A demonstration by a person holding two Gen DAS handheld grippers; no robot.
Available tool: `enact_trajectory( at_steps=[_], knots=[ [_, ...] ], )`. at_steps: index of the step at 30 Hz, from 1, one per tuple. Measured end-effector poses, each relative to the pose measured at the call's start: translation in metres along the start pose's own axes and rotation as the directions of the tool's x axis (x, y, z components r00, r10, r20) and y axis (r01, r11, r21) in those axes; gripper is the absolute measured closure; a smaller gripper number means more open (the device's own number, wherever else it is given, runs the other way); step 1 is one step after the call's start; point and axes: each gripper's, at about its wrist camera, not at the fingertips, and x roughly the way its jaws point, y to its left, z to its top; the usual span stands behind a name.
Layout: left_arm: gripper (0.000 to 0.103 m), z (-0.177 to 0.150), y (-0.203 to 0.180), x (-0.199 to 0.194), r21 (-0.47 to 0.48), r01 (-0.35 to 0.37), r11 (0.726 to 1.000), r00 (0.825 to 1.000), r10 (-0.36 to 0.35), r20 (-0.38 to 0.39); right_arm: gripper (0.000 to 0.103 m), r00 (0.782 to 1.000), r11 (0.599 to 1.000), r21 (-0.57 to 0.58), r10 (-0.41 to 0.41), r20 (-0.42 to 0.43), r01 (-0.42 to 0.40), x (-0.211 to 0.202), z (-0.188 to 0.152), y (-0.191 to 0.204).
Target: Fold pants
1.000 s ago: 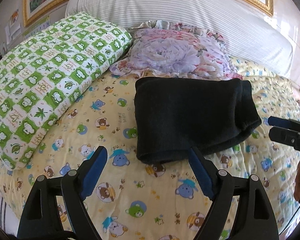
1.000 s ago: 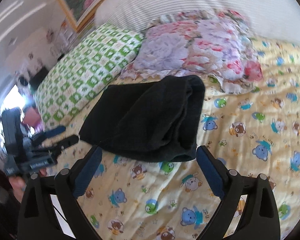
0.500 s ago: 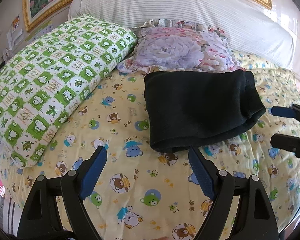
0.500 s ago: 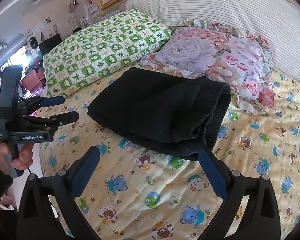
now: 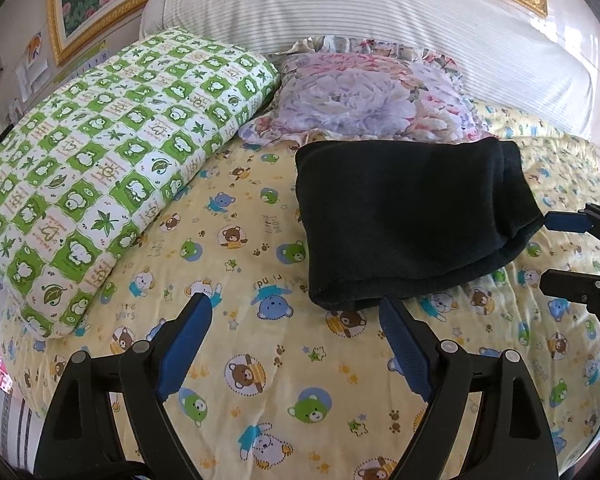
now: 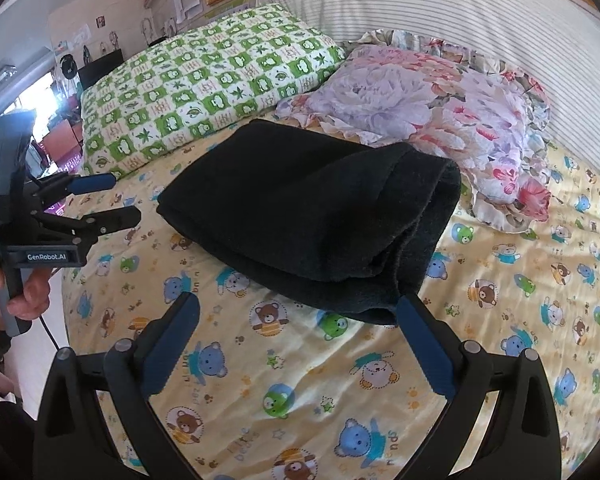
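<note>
- Black pants (image 5: 412, 220) lie folded into a thick stack on the bed (image 5: 260, 360), on the yellow bear-print sheet, their far edge just in front of the floral pillow (image 5: 364, 96).
- Folded layers show at the stack's right end in the right wrist view (image 6: 308, 220).
- A green checked pillow (image 5: 100, 152) lies to the left, apart from the pants.
- Left gripper (image 5: 294, 320) hovers over the sheet near the stack's near edge, fingers (image 5: 184, 340) spread wide, holding nothing.
- Right gripper (image 6: 298, 316) sits low by the stack's near corner, fingers (image 6: 424, 344) also wide apart and empty.
- A striped headboard (image 5: 380, 12) stands behind the pillows.
</note>
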Motion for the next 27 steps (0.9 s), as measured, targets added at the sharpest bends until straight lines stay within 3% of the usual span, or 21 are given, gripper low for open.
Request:
enact_trajectory(
  at_steps=[12, 27],
  knots=[
    [0.017, 0.004, 0.002, 0.025, -0.003, -0.003, 1.0, 0.999, 0.003, -0.035, 0.003, 1.0, 1.0, -0.008, 0.002, -0.007, -0.002, 0.015, 0.005, -0.01],
    [0.017, 0.009, -0.002, 0.033, 0.014, -0.021, 1.0, 1.0, 0.021, -0.019, 0.003, 1.0, 1.0, -0.01, 0.017, -0.005, -0.017, 0.023, 0.01, -0.01]
  ],
)
